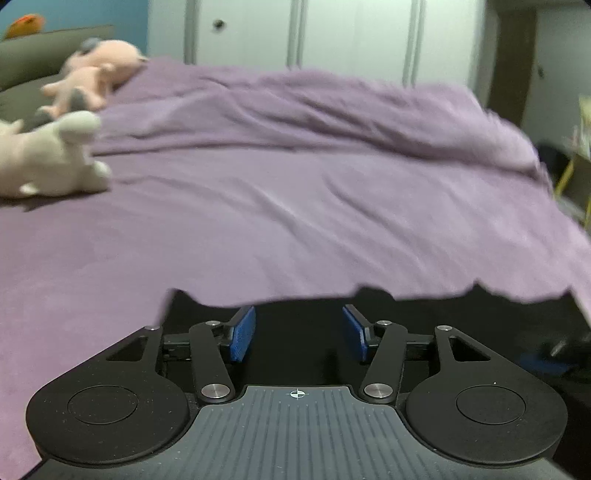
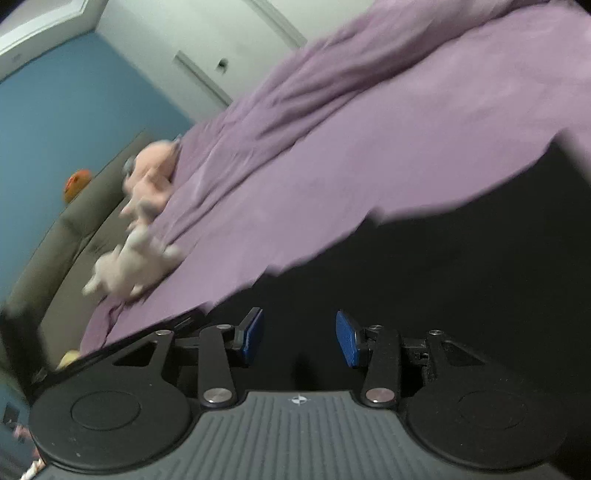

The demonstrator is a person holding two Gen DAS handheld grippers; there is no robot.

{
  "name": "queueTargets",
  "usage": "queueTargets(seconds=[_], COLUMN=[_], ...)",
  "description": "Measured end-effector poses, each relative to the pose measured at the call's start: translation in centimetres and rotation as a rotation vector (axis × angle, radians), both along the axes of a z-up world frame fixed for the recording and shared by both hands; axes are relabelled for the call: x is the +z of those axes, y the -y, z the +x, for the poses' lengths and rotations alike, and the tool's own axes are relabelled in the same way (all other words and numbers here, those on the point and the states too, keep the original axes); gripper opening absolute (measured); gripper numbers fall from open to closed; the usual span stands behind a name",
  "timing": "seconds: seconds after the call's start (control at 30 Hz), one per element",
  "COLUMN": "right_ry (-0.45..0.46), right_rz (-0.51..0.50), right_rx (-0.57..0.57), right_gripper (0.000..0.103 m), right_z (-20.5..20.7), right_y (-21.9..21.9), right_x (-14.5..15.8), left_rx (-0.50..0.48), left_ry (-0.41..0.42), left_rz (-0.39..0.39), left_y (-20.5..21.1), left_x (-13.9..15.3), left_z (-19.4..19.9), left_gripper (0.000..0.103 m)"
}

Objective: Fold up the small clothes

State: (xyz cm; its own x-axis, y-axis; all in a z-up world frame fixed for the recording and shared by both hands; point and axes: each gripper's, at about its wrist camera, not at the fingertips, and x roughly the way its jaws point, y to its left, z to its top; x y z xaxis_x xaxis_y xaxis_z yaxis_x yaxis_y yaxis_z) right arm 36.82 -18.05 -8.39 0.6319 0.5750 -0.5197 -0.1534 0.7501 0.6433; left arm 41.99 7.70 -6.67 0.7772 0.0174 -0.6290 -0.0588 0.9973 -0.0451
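Purple bedspread (image 1: 295, 206) covers the bed, rumpled into long folds along the far side. Two plush toys at the head end – a white plush (image 1: 51, 158) lying on the spread, a pink plush (image 1: 96, 74) just behind it, against a grey-brown headboard (image 1: 44, 44). An orange toy (image 1: 26, 26) sits on top of the headboard, blue wall behind. White wardrobe doors (image 1: 332, 33) run along the far side of the bed, with a dark doorway at the right. Yellow-framed furniture (image 1: 576, 173) stands off the bed's right edge; blurred, can't tell what it is.

Task item: a black garment (image 1: 303, 317) lies on the near part of the spread, directly ahead of both grippers. Its far edge is ragged against the purple. In the right wrist view it fills the whole lower right (image 2: 461, 266) – shape and type of garment not readable, too dark.

Left gripper (image 1: 299, 334): level, pointing across the bed toward the wardrobe, low over the black cloth. Blue pads (image 1: 243, 332) wide apart, nothing between them. Contact with the cloth can't be told.

Right gripper (image 2: 300, 338): rolled strongly, so the bed runs diagonally through its view – pointing toward the head end and plush toys. Its pads (image 2: 347, 338) are wide apart too, gripping nothing, with black fabric beneath. Both views motion-blurred.
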Motion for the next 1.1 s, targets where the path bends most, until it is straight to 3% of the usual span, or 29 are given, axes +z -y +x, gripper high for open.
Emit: queueTargets(seconds=[0.1,0.17,0.2,0.27,0.33,0.53,0.67,0.8,0.83,0.9,1.0,1.1], right_ry=[0.016,0.022,0.022,0.026,0.029,0.031,0.037,0.038,0.042,0.015,0.005,0.001], right_rz=[-0.012,0.005,0.021,0.020,0.010,-0.005,-0.153,-0.368,-0.419,-0.490,-0.437,-0.420], right_rx=[-0.006,-0.056,-0.090,-0.155,-0.226,-0.463,-0.467,-0.465,-0.469,-0.524,-0.496,-0.444], right_gripper=[0.034,0.026,0.019,0.000,0.000,0.000,0.000,0.000,0.002,0.015,0.016,0.016], right_z=[1.5,2.2,2.4,2.6,2.3,0.8,0.8,-0.2,-1.0,-3.5,-7.5,-10.9], right_y=[0.7,3.1,4.7,8.1,10.9,14.7,12.8,11.1,10.9,11.4,12.1,12.0], right_x=[-1.7,-2.1,-2.4,-3.0,-3.3,-3.7,-2.7,-0.6,0.2,1.4,2.4,2.9], left_rx=[0.017,0.020,0.022,0.025,0.034,0.083,0.125,0.149,0.153,0.199,0.208,0.284], left_ry=[-0.076,-0.048,-0.047,-0.045,-0.046,-0.033,-0.049,-0.062,-0.066,-0.085,-0.086,-0.102], left_rz=[0.040,0.028,0.027,0.024,0.013,-0.035,-0.008,0.054,0.073,0.109,0.069,0.156], left_y=[0.3,-0.4,-0.8,-1.6,-2.3,-4.3,-4.7,-5.7,-6.0,-7.1,-9.0,-9.8], left_x=[-2.5,-3.1,-3.1,-3.2,-3.4,-3.7,-3.6,-3.2,-3.1,-3.0,-2.7,-2.2], left_z=[2.0,2.2,2.3,2.6,2.6,2.6,2.2,1.0,0.6,-0.4,-2.6,-5.0], left_gripper=[0.060,0.071,0.078,0.082,0.090,0.090,0.090,0.090,0.090,0.090,0.092,0.090])
